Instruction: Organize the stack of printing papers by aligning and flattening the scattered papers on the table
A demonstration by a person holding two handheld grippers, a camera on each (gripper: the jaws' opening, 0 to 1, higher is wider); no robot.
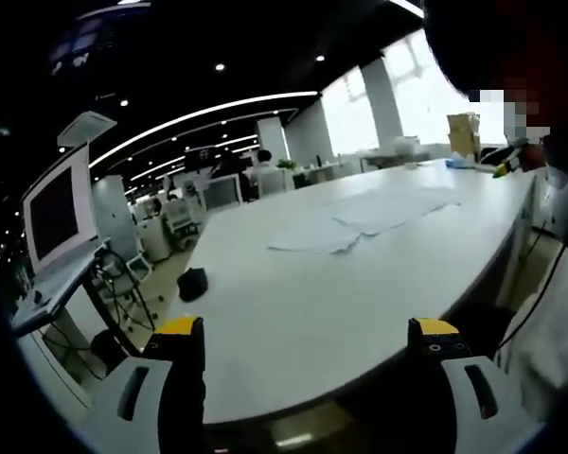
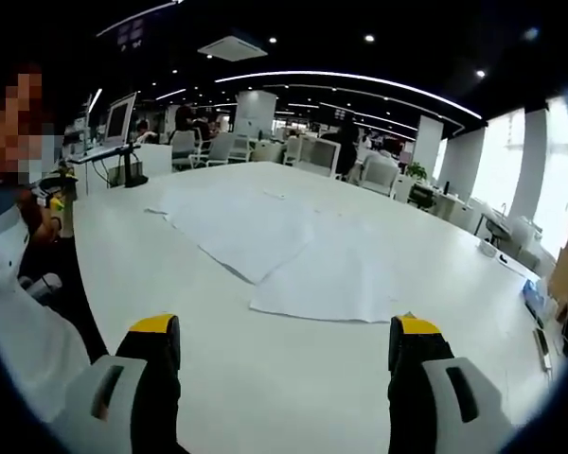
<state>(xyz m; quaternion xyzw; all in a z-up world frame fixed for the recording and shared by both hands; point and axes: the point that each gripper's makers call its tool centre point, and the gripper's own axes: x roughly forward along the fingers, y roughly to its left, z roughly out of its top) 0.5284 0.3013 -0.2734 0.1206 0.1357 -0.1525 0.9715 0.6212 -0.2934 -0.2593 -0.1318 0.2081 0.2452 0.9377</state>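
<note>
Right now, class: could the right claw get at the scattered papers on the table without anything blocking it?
Probably yes. The right claw is open and points at the papers, with bare table between them and nothing lying in the path. It is not touching them yet.

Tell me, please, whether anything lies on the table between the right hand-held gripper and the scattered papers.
Nothing visible does. In the right gripper view, the right hand-held gripper is open, and only bare white table lies between its jaws and the nearest edge of the scattered papers, which lie flat ahead.
</note>
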